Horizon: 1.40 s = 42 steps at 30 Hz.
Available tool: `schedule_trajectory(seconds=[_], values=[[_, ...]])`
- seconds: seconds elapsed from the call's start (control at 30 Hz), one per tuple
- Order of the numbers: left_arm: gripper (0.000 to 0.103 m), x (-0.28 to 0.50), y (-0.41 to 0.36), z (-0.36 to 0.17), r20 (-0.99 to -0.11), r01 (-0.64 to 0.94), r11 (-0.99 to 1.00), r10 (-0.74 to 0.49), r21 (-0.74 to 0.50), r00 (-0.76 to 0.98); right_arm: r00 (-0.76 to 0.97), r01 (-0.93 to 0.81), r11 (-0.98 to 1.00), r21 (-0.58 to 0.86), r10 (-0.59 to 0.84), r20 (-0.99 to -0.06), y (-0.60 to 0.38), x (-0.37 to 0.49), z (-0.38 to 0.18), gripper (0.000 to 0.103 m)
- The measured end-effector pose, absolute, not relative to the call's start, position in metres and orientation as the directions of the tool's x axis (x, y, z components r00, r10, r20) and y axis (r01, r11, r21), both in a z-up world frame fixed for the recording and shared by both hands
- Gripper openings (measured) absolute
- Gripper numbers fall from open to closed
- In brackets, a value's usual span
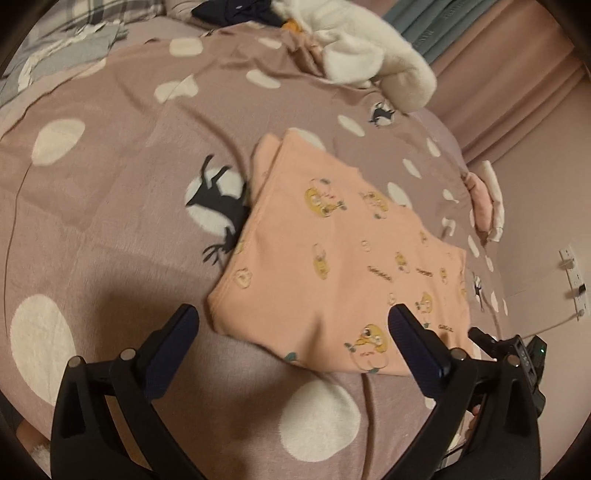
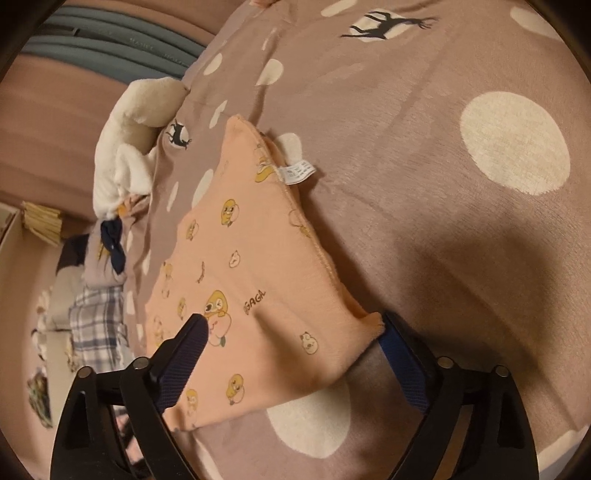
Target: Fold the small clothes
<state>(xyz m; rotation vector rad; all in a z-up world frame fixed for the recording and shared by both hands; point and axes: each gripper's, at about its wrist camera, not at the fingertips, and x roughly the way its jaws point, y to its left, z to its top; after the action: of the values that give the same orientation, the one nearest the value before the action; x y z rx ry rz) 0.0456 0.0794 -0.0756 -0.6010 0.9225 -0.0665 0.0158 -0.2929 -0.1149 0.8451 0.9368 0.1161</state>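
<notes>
A small pink garment with yellow duck prints (image 1: 332, 251) lies folded flat on the mauve bedspread (image 1: 110, 221). My left gripper (image 1: 293, 317) is open and empty, its fingers straddling the garment's near left corner just above it. In the right wrist view the same garment (image 2: 236, 273) lies with its white care label (image 2: 297, 172) sticking out of one edge. My right gripper (image 2: 291, 330) is open over the garment's near corner, one finger above the cloth and the other beside its edge. The right gripper's black body (image 1: 517, 350) shows in the left wrist view.
A white plush toy (image 1: 369, 48) lies at the far side of the bed, with dark clothing (image 1: 236, 11) and plaid fabric (image 1: 92, 14) behind it. Folded pink cloth (image 1: 484, 203) sits at the bed's right edge. Pink curtains (image 1: 517, 74) and a wall socket (image 1: 572, 280) are to the right.
</notes>
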Motion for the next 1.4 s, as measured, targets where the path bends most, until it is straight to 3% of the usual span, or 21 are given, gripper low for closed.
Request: schedule_trajectory(seconds=[0.1, 0.7, 0.87, 1.0, 1.1, 1.17, 1.27, 1.4], values=[[0.102, 0.047, 0.072, -0.073, -0.728, -0.169, 0.839, -0.326, -0.516, 0.603, 0.619, 0.247, 0.691, 0.68, 0.427, -0.659, -0.289, 0.018, -0.115, 0.102], [0.102, 0.049, 0.069, -0.078, -0.752, -0.166, 0.854, -0.322, -0.493, 0.575, 0.694, 0.122, 0.809, 0.576, 0.345, -0.632, -0.272, 0.027, -0.11, 0.103], [0.102, 0.049, 0.069, -0.079, -0.759, -0.169, 0.859, -0.315, -0.483, 0.57, 0.685, 0.133, 0.893, 0.431, 0.231, -0.691, -0.253, 0.029, -0.106, 0.098], [0.102, 0.049, 0.066, -0.08, -0.762, -0.158, 0.863, -0.32, -0.479, 0.563, 0.661, 0.153, 0.97, 0.191, 0.043, -0.749, -0.223, 0.031, -0.106, 0.093], [0.102, 0.049, 0.066, -0.081, -0.764, -0.155, 0.865, -0.322, -0.478, 0.559, 0.674, 0.161, 0.974, 0.157, 0.007, -0.739, -0.22, 0.029, -0.106, 0.083], [0.102, 0.049, 0.065, -0.081, -0.768, -0.156, 0.868, -0.318, -0.472, 0.556, 0.691, 0.159, 0.964, 0.215, 0.047, -0.722, -0.228, 0.027, -0.102, 0.06], [0.102, 0.05, 0.066, -0.082, -0.77, -0.162, 0.866, -0.316, -0.473, 0.555, 0.706, 0.13, 0.902, 0.412, 0.207, -0.678, -0.248, 0.029, -0.102, 0.031], [0.102, 0.051, 0.069, -0.084, -0.771, -0.172, 0.861, -0.318, -0.478, 0.552, 0.701, 0.114, 0.801, 0.588, 0.355, -0.619, -0.273, 0.032, -0.116, 0.022]])
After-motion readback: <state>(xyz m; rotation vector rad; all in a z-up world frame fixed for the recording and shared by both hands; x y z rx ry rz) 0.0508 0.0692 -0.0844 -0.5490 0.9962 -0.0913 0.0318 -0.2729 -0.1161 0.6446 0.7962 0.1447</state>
